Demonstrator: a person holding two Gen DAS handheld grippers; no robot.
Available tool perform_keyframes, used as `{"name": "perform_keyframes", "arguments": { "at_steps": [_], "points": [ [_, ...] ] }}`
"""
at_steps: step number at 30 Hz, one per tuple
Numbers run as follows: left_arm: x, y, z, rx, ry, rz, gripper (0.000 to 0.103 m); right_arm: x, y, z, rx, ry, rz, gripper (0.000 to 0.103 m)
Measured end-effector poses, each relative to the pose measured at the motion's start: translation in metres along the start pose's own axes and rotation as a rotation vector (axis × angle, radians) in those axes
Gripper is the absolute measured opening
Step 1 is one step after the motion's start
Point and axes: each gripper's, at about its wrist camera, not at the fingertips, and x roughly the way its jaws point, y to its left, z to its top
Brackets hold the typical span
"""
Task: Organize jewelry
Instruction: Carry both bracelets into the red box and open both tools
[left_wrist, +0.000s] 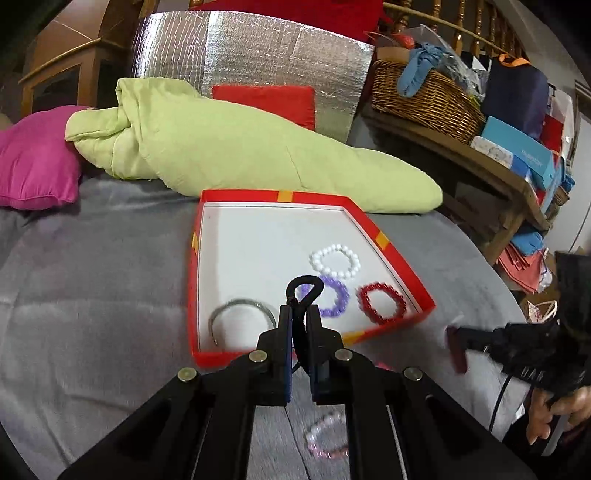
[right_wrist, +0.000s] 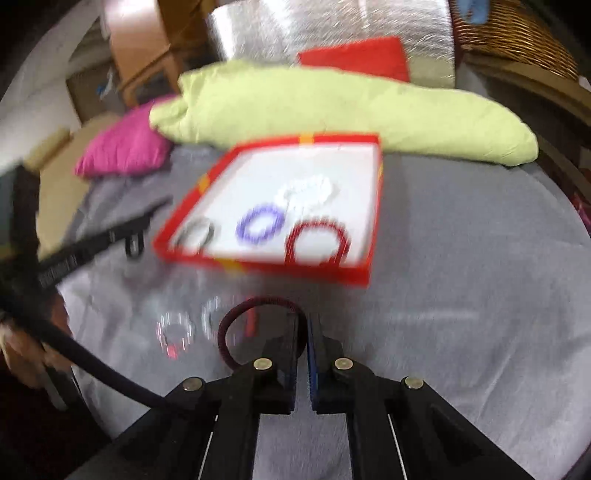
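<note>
A red box with a white floor (left_wrist: 258, 236) (right_wrist: 354, 173) lies on the grey blanket. It holds a white bead bracelet (left_wrist: 335, 261), a purple one (left_wrist: 332, 297), a red one (left_wrist: 382, 302) and a silver bangle (left_wrist: 240, 317). My left gripper (left_wrist: 299, 314) is shut on a black hair tie (left_wrist: 304, 288), held above the box's near edge. My right gripper (right_wrist: 303, 332) is shut on a dark red hair tie (right_wrist: 258, 325), just in front of the box. Pink-white bracelets (left_wrist: 327, 435) (right_wrist: 175, 332) lie on the blanket.
A green quilt (left_wrist: 240, 147) and a pink cushion (left_wrist: 37, 158) lie behind the box. A silver foil panel (left_wrist: 251, 62) stands at the back. A wooden shelf (left_wrist: 480, 158) with a wicker basket (left_wrist: 424, 96) and boxes stands to the right.
</note>
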Motion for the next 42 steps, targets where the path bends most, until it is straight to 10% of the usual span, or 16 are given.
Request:
{"name": "perform_keyframes", "arguments": {
  "at_steps": [19, 25, 30, 42],
  "points": [
    [0.096, 0.037, 0.053, -0.001, 0.118, 0.103, 0.008, 0.159, -0.024, 0.165, 0.168, 0.054, -0.027, 0.008],
    [0.111, 0.038, 0.055, 0.000, 0.148, 0.107, 0.009, 0.179, -0.034, 0.170, 0.231, 0.045, -0.016, 0.009],
    [0.098, 0.036, 0.057, -0.013, 0.114, 0.112, 0.047, 0.176, -0.039, 0.166, 0.263, 0.075, 0.009, 0.036],
    [0.043, 0.023, 0.045, 0.022, 0.054, 0.185, 0.051, 0.064, -0.040, 0.100, 0.190, -0.058, 0.009, 0.042]
  ]
}}
